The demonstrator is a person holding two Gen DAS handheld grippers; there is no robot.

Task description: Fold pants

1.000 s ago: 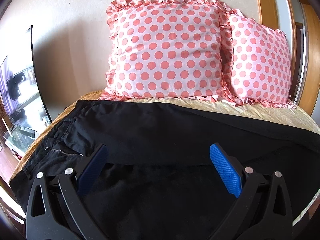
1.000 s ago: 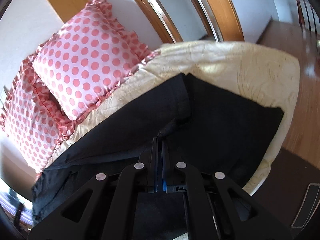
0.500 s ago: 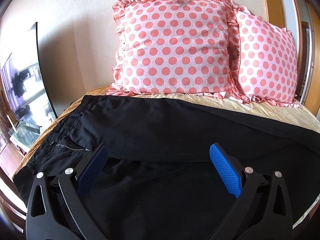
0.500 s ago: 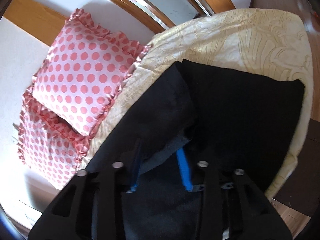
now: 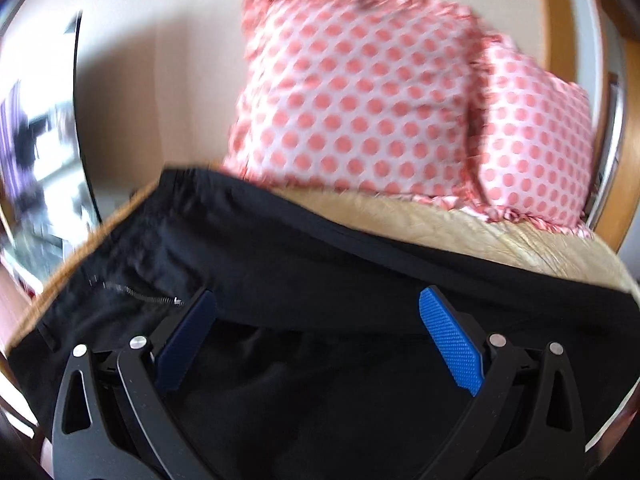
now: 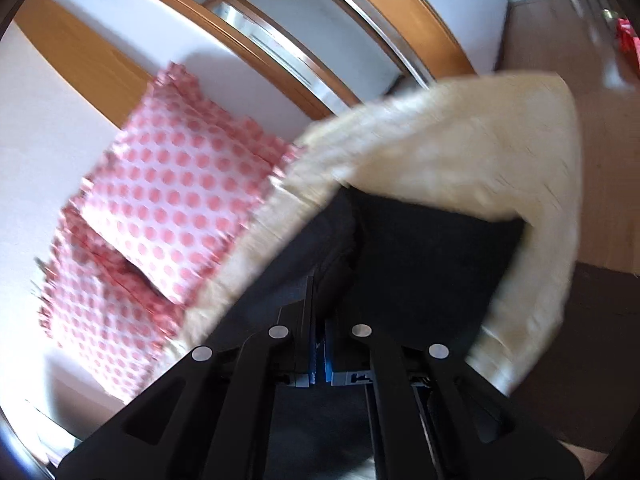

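Observation:
Black pants lie across a cream-covered bed, folded lengthwise, with the zipper at the left. My left gripper is open and empty, hovering over the pants' folded edge near the waist. In the right wrist view the leg end of the pants lies near the bed's corner. My right gripper is shut on a fold of the pants' fabric, which bunches up between the jaws.
Two pink polka-dot pillows lean on the wall at the head of the bed; they also show in the right wrist view. The cream bedspread ends at a corner above wooden floor. A mirror stands at the left.
My right gripper opened half a second ago and has shut again on the pants' fabric. The left gripper stayed open and shifted over the pants; both views are blurred by motion.

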